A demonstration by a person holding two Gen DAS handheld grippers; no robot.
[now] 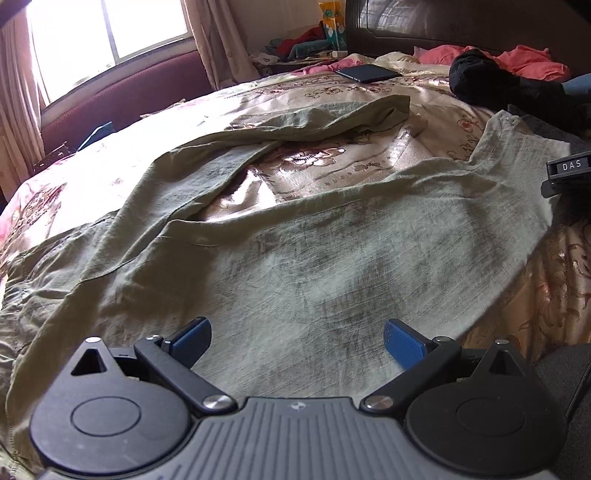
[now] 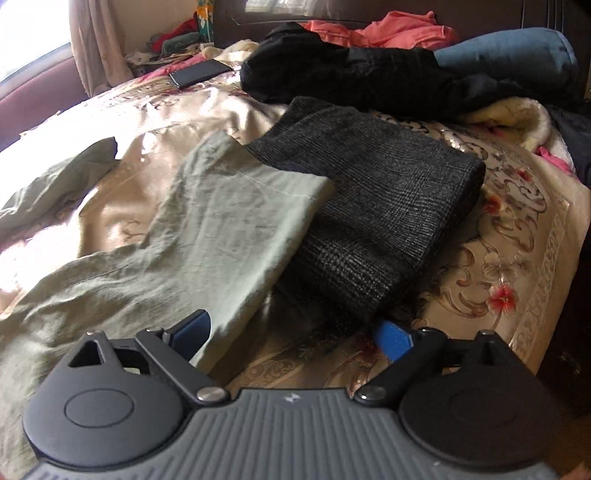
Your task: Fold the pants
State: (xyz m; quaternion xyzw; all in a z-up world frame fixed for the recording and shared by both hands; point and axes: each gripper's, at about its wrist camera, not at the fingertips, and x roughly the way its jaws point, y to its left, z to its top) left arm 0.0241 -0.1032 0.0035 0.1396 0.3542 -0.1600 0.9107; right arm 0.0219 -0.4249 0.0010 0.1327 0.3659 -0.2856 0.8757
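Satin bedspread (image 1: 369,92) with a flower print is covering the bed, and sun is pouring through the window (image 1: 110,33). Green pants (image 1: 295,240) are lying spread across it, one leg end overlapping a folded grey garment (image 2: 388,206). Left gripper (image 1: 297,339) and right gripper (image 2: 291,336) are hanging wide open, gripping nothing.

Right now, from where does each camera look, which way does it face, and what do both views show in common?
Left wrist: sits on the left gripper, low over the green pants, facing up the bed toward the window and headboard; its own blue fingers, open, show.
Right wrist: sits on the right gripper, facing the pant-leg end lying on a folded dark garment; its own open fingers show.
Shared: the green pants, the black clothes pile, the pink garment and the dark phone.
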